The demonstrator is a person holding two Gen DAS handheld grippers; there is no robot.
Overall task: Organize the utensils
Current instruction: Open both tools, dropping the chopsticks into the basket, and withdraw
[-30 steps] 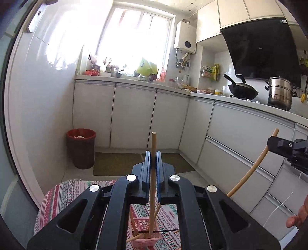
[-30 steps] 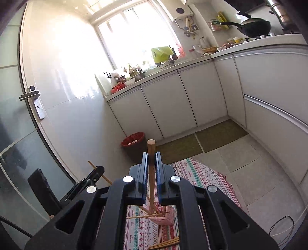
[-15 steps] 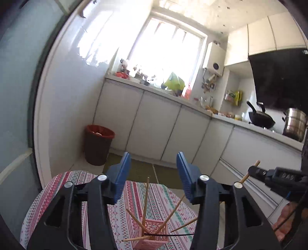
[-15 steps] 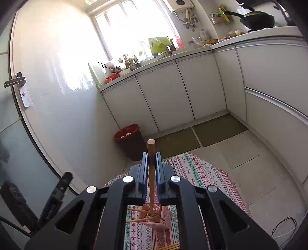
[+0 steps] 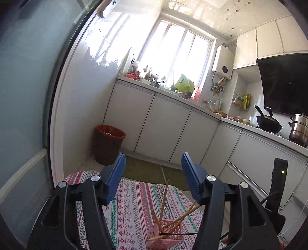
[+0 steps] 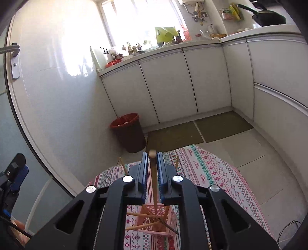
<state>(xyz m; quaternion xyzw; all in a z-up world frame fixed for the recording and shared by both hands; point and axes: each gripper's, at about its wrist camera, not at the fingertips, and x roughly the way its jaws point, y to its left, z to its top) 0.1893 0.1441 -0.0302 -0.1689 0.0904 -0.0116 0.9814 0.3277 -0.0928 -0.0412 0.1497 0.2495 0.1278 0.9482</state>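
Above the patterned table point(image 5: 132, 203), the left gripper point(image 5: 153, 177) hangs spread and empty. Below it the pink basket point(image 5: 167, 236) near the table's middle holds leaning chopsticks point(image 5: 163, 200). Rightward, the right gripper point(image 6: 152, 169) pinches one chopstick point(image 6: 153, 173) upright over the basket point(image 6: 152, 228): light, stiff, slippery wood, probably best gripped mid-shaft; crossed sticks may block entry.

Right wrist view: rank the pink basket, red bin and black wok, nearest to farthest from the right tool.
1. Pink basket, directly below the right tool, on the patterned cloth.
2. Red bin, on the floor ahead, left of centre.
3. Black wok, on the far counter, top right.
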